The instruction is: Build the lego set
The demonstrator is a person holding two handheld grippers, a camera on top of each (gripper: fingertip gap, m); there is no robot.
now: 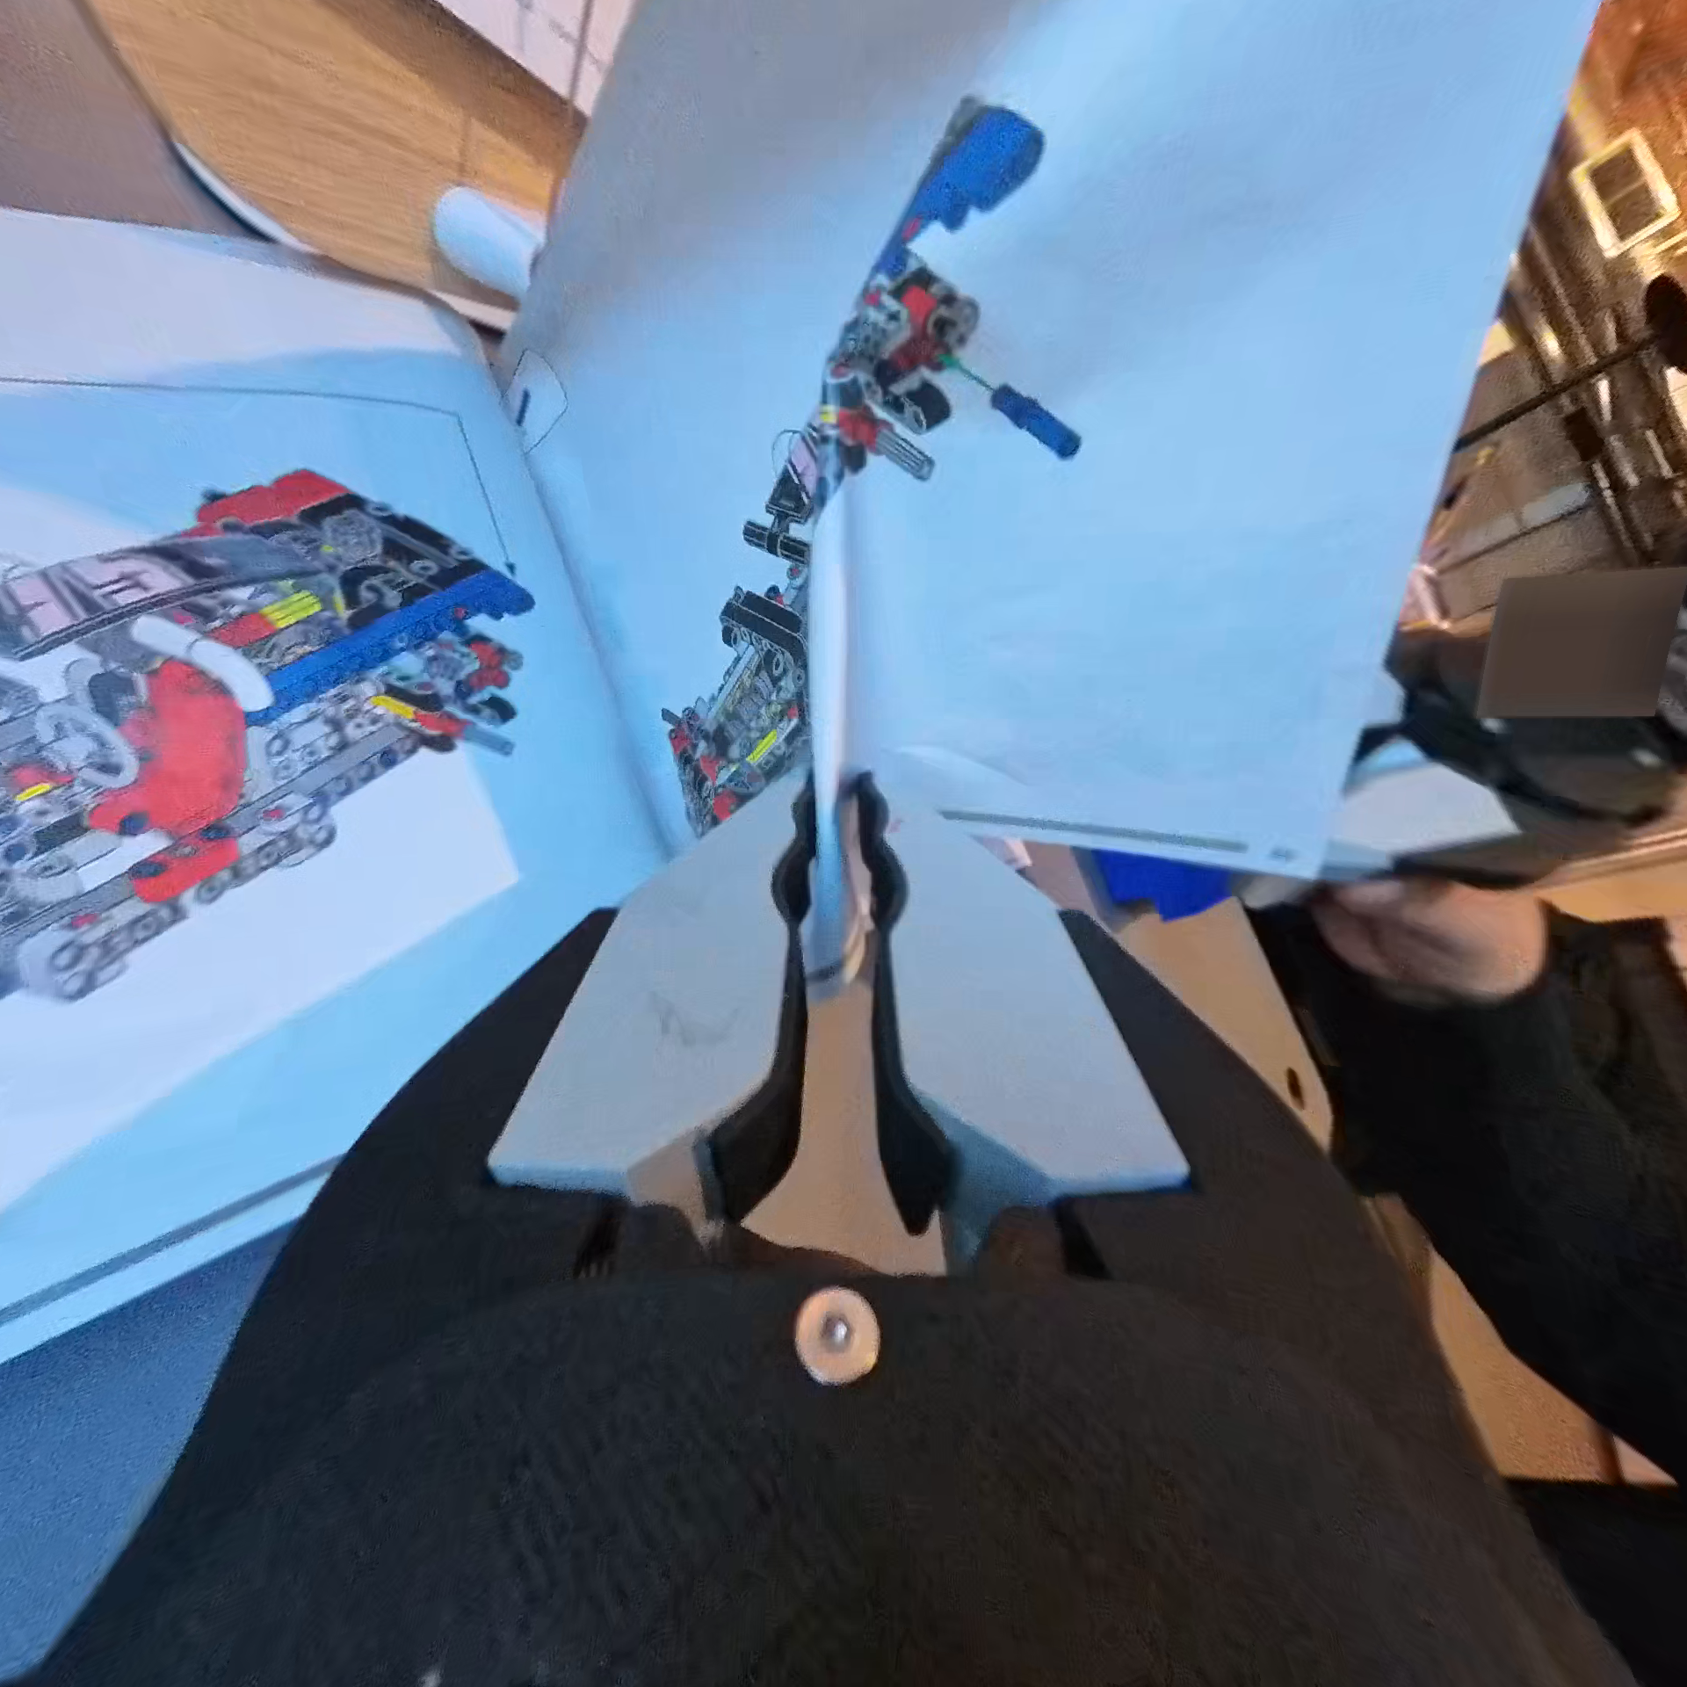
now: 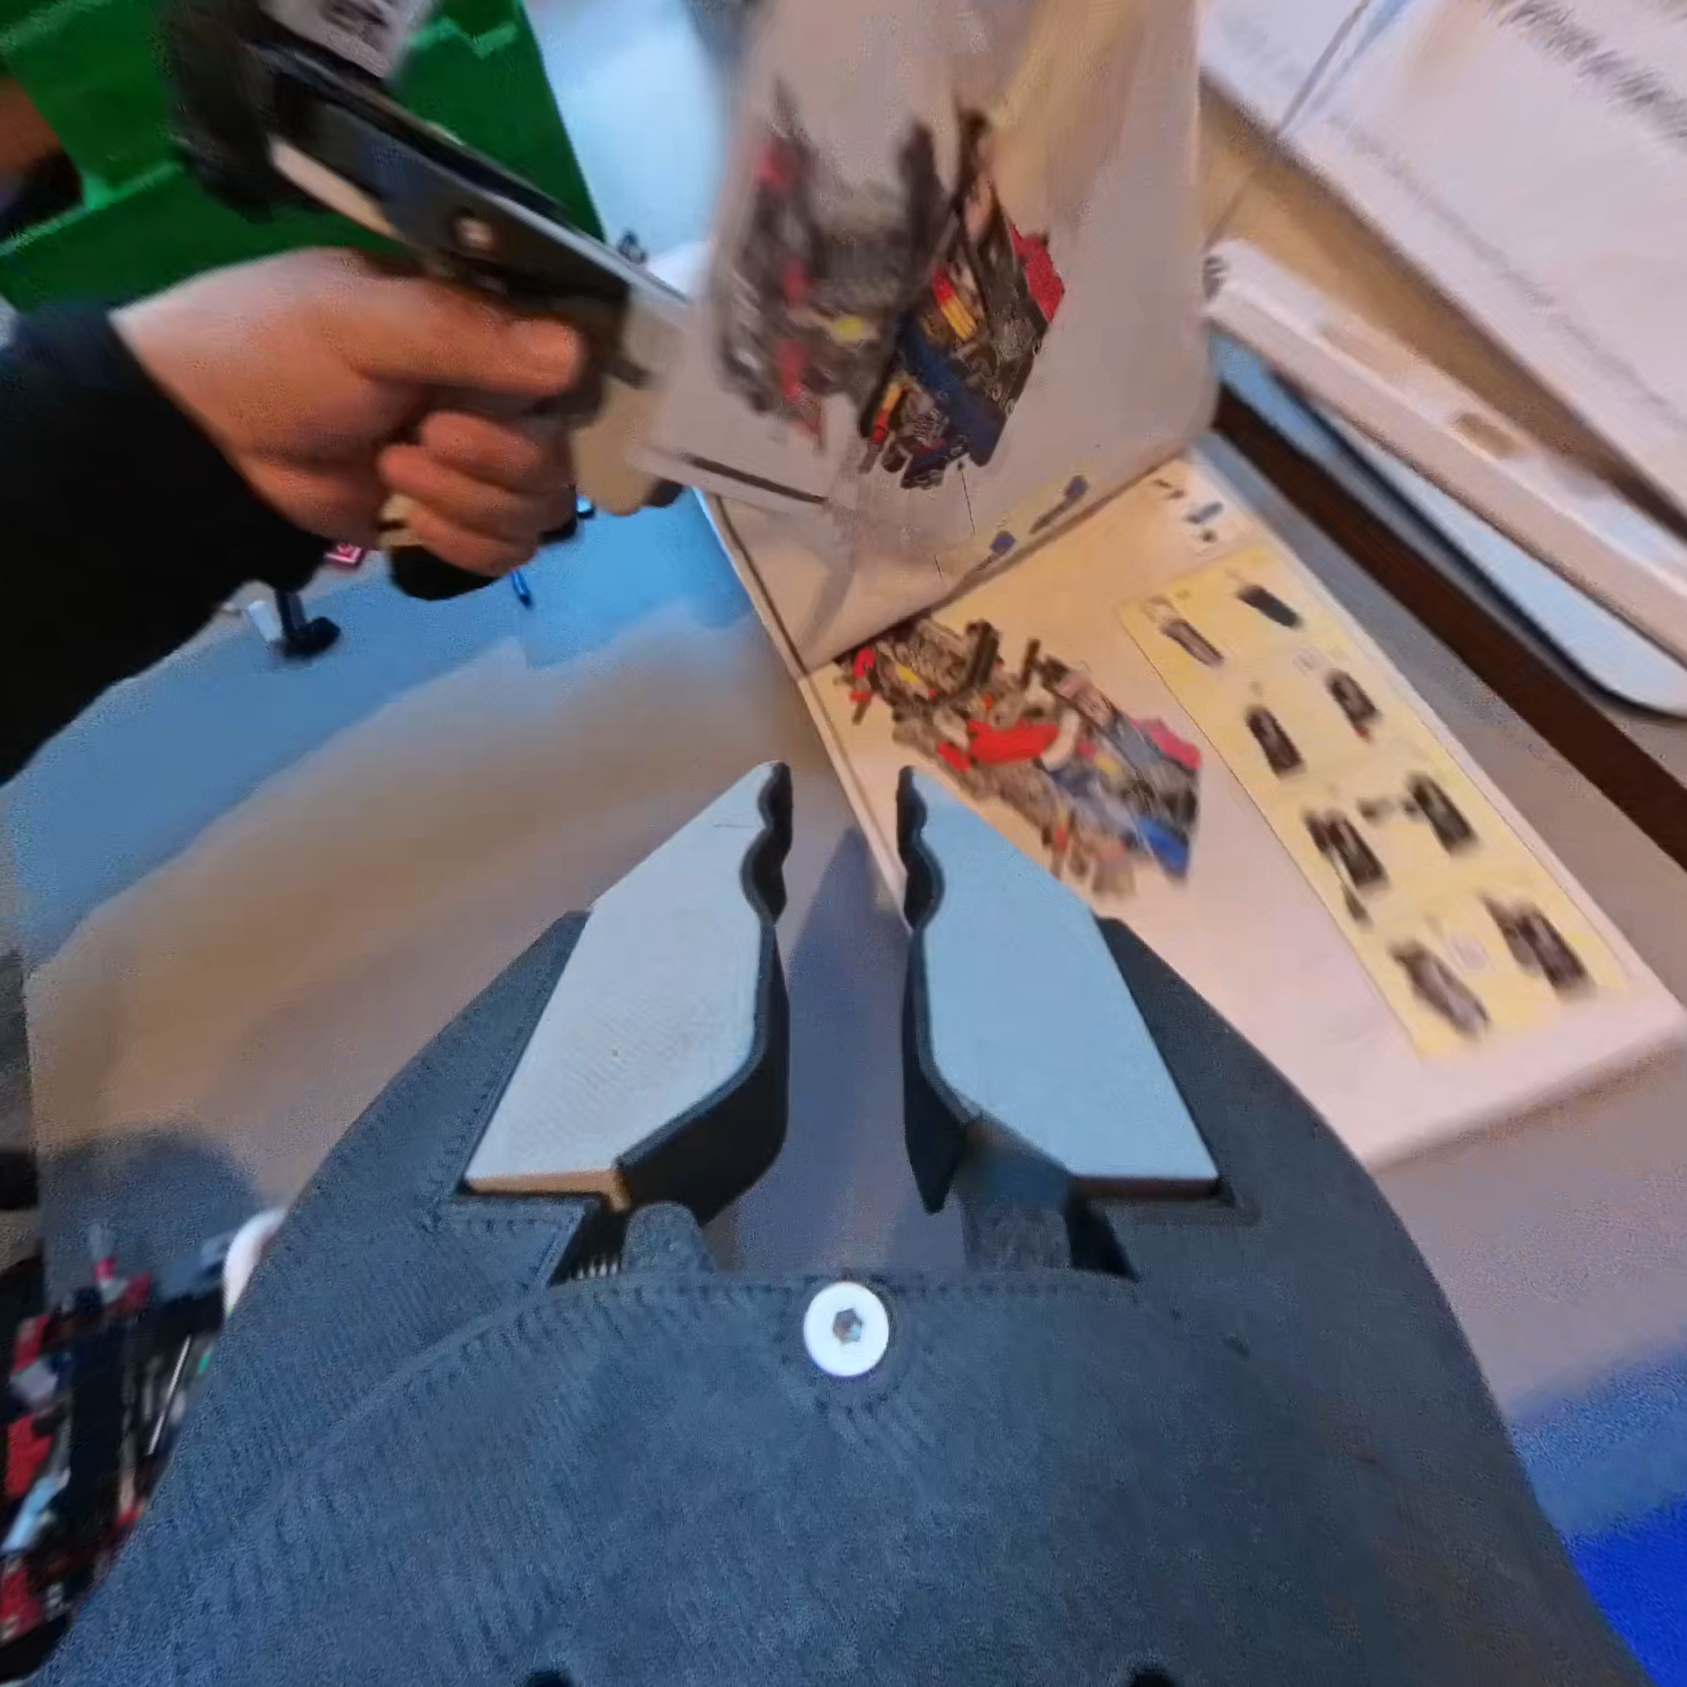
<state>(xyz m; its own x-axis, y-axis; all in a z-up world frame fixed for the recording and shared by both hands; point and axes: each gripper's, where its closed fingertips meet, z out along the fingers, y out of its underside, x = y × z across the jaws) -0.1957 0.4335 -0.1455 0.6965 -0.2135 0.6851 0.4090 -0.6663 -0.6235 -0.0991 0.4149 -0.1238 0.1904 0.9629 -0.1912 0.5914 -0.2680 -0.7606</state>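
Lego instruction booklet (image 1: 274, 730) page (image 1: 1095, 456) stands pinched in left hand-held gripper (image 1: 835, 822).

two close wrist views, shared instruction booklet (image 1: 274, 639)

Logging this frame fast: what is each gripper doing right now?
Left gripper: shut on a page of the instruction booklet, lifting it.
Right gripper: open, holding nothing, above the table.
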